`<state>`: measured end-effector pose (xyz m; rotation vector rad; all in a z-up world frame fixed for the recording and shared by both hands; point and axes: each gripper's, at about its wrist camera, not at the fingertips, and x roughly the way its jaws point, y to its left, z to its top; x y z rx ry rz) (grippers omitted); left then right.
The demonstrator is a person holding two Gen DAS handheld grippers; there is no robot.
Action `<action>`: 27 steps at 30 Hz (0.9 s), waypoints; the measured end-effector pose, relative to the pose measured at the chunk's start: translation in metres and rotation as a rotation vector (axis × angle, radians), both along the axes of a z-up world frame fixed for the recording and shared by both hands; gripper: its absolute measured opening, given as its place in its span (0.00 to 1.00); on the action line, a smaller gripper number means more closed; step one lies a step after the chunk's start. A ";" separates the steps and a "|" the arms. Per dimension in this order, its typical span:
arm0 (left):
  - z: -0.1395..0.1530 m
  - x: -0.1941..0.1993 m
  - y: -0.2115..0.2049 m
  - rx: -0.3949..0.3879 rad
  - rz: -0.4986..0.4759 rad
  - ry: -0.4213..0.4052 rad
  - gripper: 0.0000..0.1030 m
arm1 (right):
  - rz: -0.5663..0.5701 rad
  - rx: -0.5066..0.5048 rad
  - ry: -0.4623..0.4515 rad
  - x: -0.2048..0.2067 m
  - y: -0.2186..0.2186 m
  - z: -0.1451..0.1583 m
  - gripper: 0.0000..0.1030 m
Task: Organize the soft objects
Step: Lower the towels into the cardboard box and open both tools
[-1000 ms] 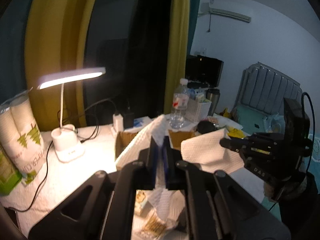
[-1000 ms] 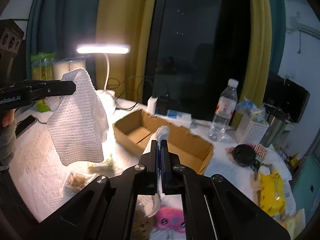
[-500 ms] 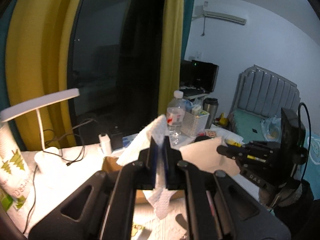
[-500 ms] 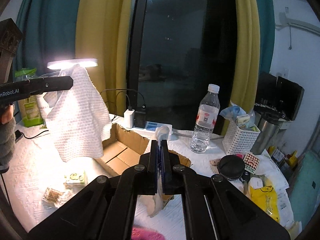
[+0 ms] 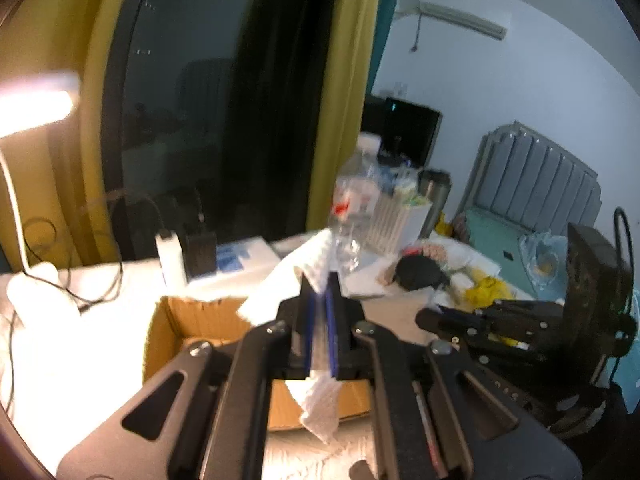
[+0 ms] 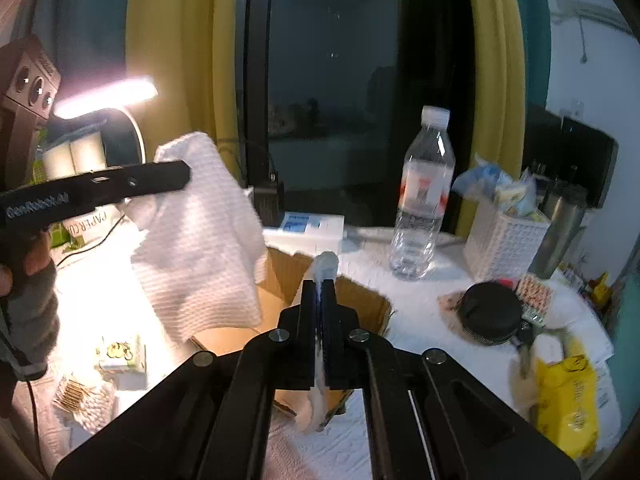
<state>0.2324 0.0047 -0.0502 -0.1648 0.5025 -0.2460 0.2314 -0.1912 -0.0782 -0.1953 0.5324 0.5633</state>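
The white waffle cloth [image 6: 204,240] hangs in the air above the open cardboard box [image 6: 360,304], pinched at two places: the left gripper [image 5: 319,280] is clamped on one edge, and the right gripper [image 6: 319,284] is clamped on another part of it, with a strip of cloth poking up between its closed jaws and trailing below them. In the right wrist view the broad sheet drapes down from the left gripper [image 6: 176,176] over the box's left end, and a hand [image 6: 24,264] in a grey sleeve grips that tool's handle.

The box lies on a table covered with a white textured sheet [image 6: 424,312]. Behind the box, against the dark window [image 6: 352,80], sit a white and blue packet [image 6: 308,226] and a black charger [image 6: 269,204] with cables. To the right of the box stands a clear water bottle [image 6: 424,196], and beyond it a white woven basket [image 6: 506,240] filled with small packets. Right of the box, nearer the camera, lies a black round lid [image 6: 490,316], then a yellow packet [image 6: 568,396]. Left of the box are small snack packets [image 6: 120,354] and a lit desk lamp [image 6: 108,94]. Yellow curtains [image 6: 176,48] frame the window. In the left wrist view, far right of the box, a grey padded headboard [image 5: 540,184] stands against a white wall with an air conditioner [image 5: 460,20] high up.
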 end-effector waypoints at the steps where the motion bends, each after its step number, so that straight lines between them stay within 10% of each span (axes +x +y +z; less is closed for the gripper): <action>1: -0.008 0.005 -0.001 0.001 0.000 0.023 0.04 | 0.003 -0.002 0.013 0.002 0.001 -0.005 0.02; 13: -0.098 0.050 -0.015 0.090 -0.028 0.418 0.07 | 0.021 -0.043 0.155 0.022 0.015 -0.054 0.02; 27: -0.108 0.036 -0.029 0.120 -0.084 0.492 0.15 | 0.098 -0.105 0.210 0.033 0.021 -0.057 0.01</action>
